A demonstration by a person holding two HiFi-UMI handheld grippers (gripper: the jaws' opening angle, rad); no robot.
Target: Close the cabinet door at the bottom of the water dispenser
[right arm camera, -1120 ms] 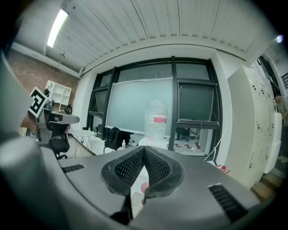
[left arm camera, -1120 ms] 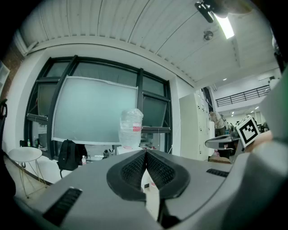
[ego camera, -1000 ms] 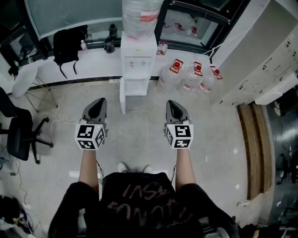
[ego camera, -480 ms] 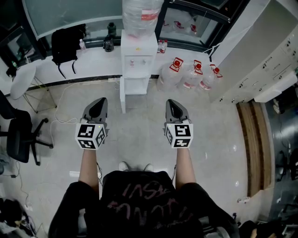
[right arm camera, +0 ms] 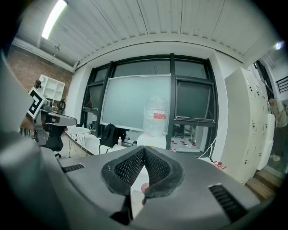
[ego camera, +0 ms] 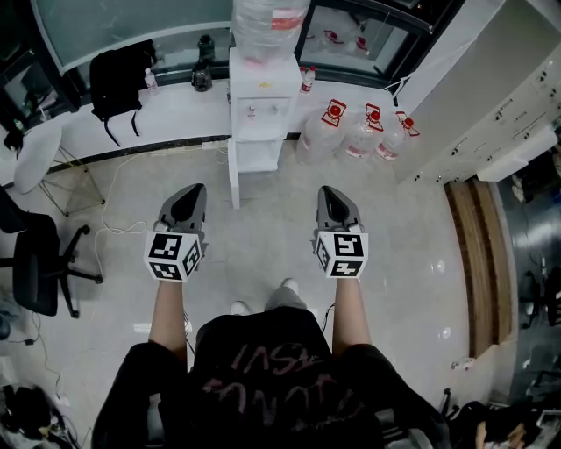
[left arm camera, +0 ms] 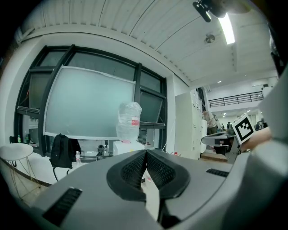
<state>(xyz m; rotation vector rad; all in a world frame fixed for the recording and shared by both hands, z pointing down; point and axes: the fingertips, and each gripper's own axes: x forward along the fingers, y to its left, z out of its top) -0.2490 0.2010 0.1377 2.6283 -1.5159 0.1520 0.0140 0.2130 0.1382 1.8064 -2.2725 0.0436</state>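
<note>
The white water dispenser (ego camera: 259,96) stands against the far window ledge with a clear bottle (ego camera: 267,22) on top. Its bottom cabinet (ego camera: 260,156) is open, and the white door (ego camera: 233,182) swings out toward me on the left side. My left gripper (ego camera: 190,193) and right gripper (ego camera: 331,193) hover side by side over the floor, well short of the dispenser, both shut and empty. The left gripper view shows shut jaws (left arm camera: 145,152) pointing at the dispenser (left arm camera: 123,147). In the right gripper view the jaws (right arm camera: 144,148) also meet, below the bottle (right arm camera: 156,117).
Several full water jugs (ego camera: 359,131) sit right of the dispenser. A black backpack (ego camera: 123,83) lies on the ledge at left. A white stool (ego camera: 39,149) and a black office chair (ego camera: 39,263) stand at left, white lockers (ego camera: 491,114) at right. A cable (ego camera: 131,188) trails across the floor.
The person has stepped forward, one foot now ahead of the other. Both grippers have moved a little toward the dispenser and stay shut.
</note>
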